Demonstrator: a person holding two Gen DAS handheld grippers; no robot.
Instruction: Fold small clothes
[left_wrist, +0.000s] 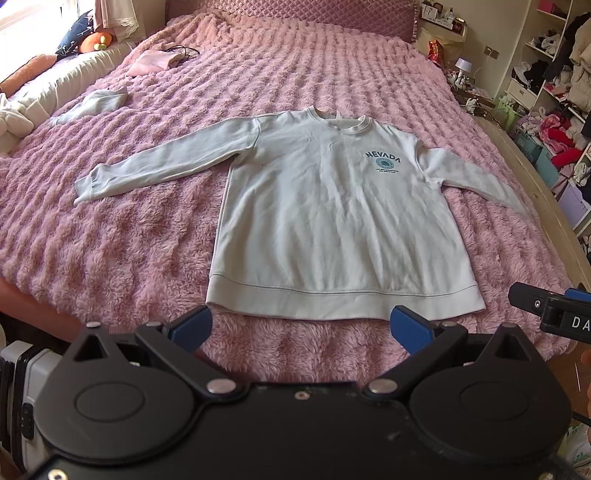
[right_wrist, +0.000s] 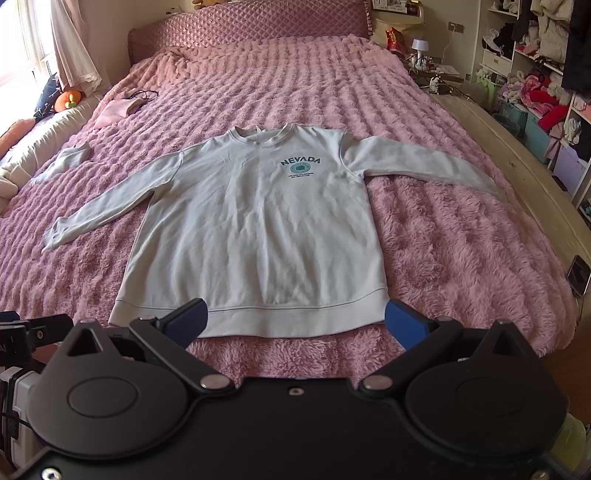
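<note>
Both claws (left_wrist: 301, 326) (right_wrist: 295, 321) spread wide, empty, above sweatshirt (left_wrist: 332, 206) flat on pink blanket (left_wrist: 129, 240); cluttered shelves (left_wrist: 554, 92) right.

My left wrist camera sits just behind the left gripper (left_wrist: 301, 328), at the foot of the bed (left_wrist: 258, 74), looking forward and down its length toward the headboard (left_wrist: 295, 11). My right wrist camera looks the same way from behind the right gripper (right_wrist: 295, 325), set a little to the right: the sweatshirt (left_wrist: 332, 206) lies right of centre in the left view, left of centre in the right. Both are near its hem. They share the bed, headboard and shelves (right_wrist: 535, 74); each catches the other gripper at its edge.
</note>
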